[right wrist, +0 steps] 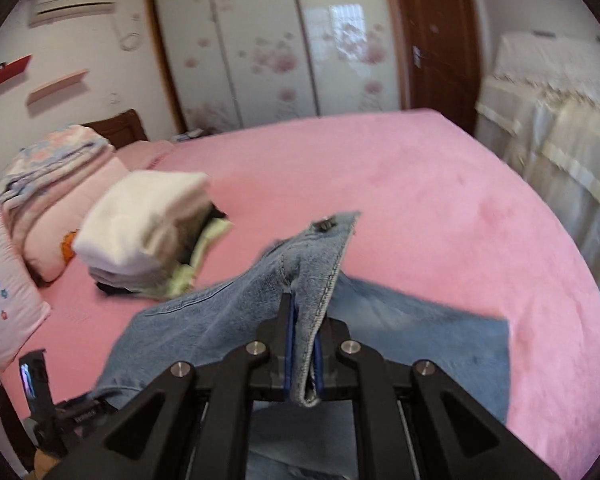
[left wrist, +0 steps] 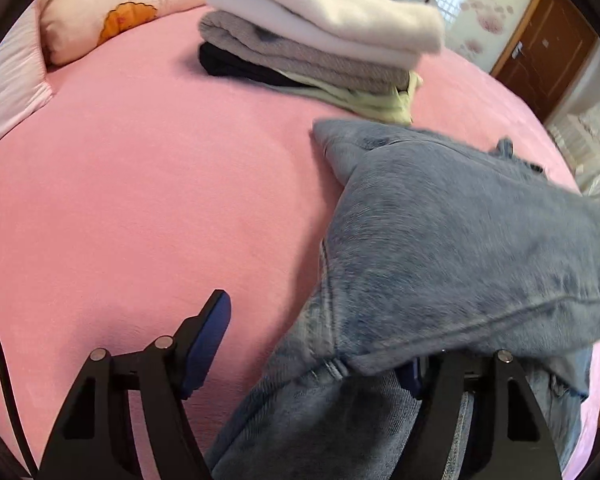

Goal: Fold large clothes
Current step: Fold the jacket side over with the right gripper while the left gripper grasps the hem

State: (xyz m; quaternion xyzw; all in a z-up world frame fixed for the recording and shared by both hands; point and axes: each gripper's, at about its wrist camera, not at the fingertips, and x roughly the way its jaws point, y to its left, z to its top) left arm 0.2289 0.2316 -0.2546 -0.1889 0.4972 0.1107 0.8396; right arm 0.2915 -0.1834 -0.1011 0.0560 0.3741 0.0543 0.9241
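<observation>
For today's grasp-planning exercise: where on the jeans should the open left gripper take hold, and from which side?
Take the jeans at the stitched hem edge lying between the left gripper fingers, coming down from above. That edge is thick, folded and raised off the pink bed; the right gripper already pinches the waistband.

No legible text is found — lettering on the pink cushion is too blurred to be read.

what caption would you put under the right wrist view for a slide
Right gripper shut on the waistband edge of the blue jeans, lifting them above the pink bed beside a stack of folded clothes.
</observation>
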